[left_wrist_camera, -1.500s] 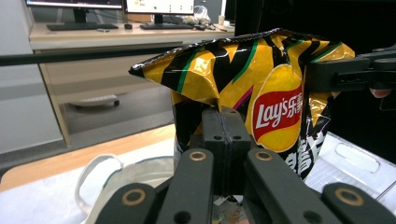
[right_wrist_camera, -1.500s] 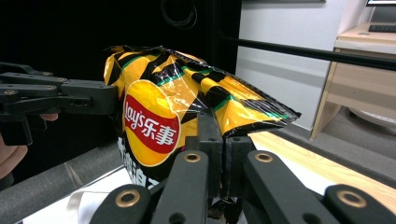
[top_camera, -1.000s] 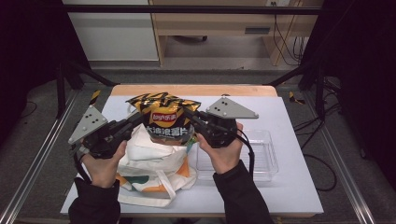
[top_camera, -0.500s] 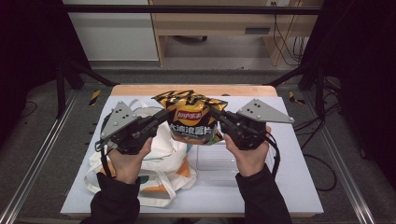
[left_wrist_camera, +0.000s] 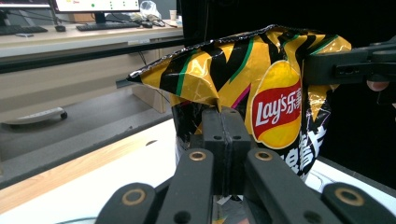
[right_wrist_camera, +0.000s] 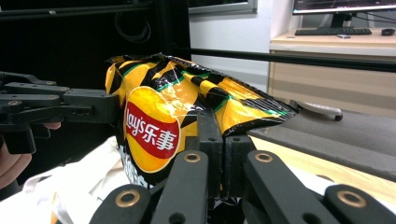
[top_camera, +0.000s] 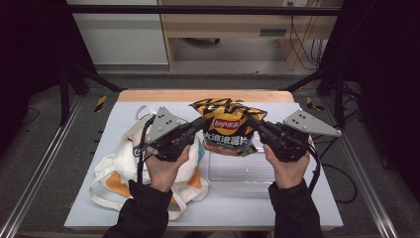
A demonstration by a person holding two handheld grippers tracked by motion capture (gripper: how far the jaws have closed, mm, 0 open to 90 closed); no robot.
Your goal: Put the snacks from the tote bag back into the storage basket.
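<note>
The chip bag [top_camera: 228, 130] hangs in the air above the table [top_camera: 297, 203], held upright between 2 grippers, with its yellow and red logo facing the person. It sits over the near left corner of a clear plastic tray [top_camera: 246, 171] and just right of a white cloth bag [top_camera: 124, 166] with orange patches that lies flat on the table.

The left gripper [top_camera: 200, 126] pinches the bag's left edge; in the left gripper view its jaws are pressed together on the crinkled foil at the side of the chip bag [left_wrist_camera: 243, 88]. The right gripper [top_camera: 255, 126] pinches the opposite edge, and in the right gripper view its jaws are likewise pressed tight on the chip bag [right_wrist_camera: 187, 107] near its side seam. Each gripper is held in 1 hand, left hand [top_camera: 166, 168] and right hand [top_camera: 287, 168], both in dark sleeves.
</note>
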